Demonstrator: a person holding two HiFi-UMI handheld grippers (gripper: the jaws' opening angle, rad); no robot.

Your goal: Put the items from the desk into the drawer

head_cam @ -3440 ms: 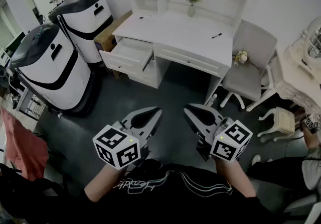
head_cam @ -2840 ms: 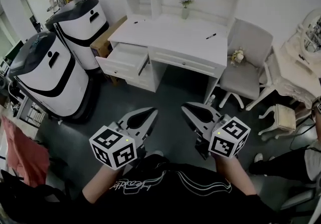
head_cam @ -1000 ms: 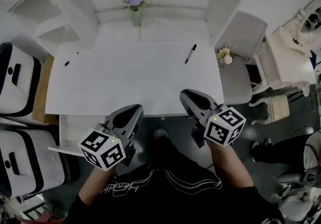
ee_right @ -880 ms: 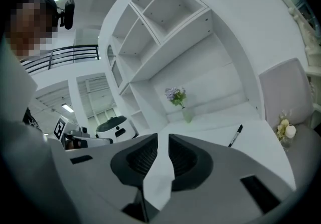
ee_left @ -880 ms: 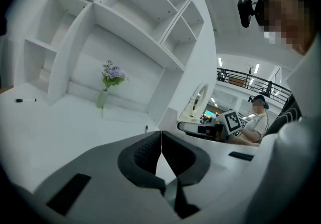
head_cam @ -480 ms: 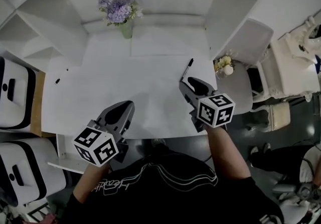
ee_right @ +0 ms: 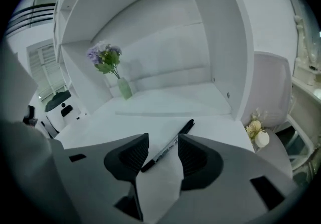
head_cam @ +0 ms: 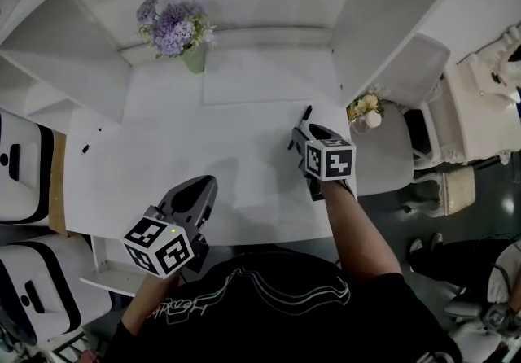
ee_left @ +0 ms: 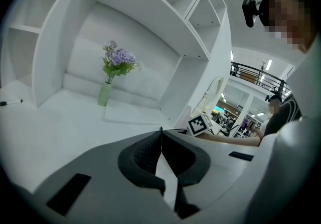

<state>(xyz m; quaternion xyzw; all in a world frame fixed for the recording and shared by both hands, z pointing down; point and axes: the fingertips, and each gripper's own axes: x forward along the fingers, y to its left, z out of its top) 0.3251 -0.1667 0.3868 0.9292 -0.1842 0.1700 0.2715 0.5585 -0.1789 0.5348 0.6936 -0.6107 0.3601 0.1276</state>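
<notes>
We hold both grippers over the white desk (head_cam: 163, 150).
In the head view, our right gripper (head_cam: 299, 135) sits at the black marker (head_cam: 306, 114) near the desk's right edge, and our left gripper (head_cam: 203, 184) is above the front edge. In the left gripper view, its jaws are pressed together and empty. In the right gripper view, its jaws are apart, with the marker lying on the desk between them.

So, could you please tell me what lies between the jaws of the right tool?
A black pen lies on the desk between the right tool's open jaws, as the right gripper view shows.
</notes>
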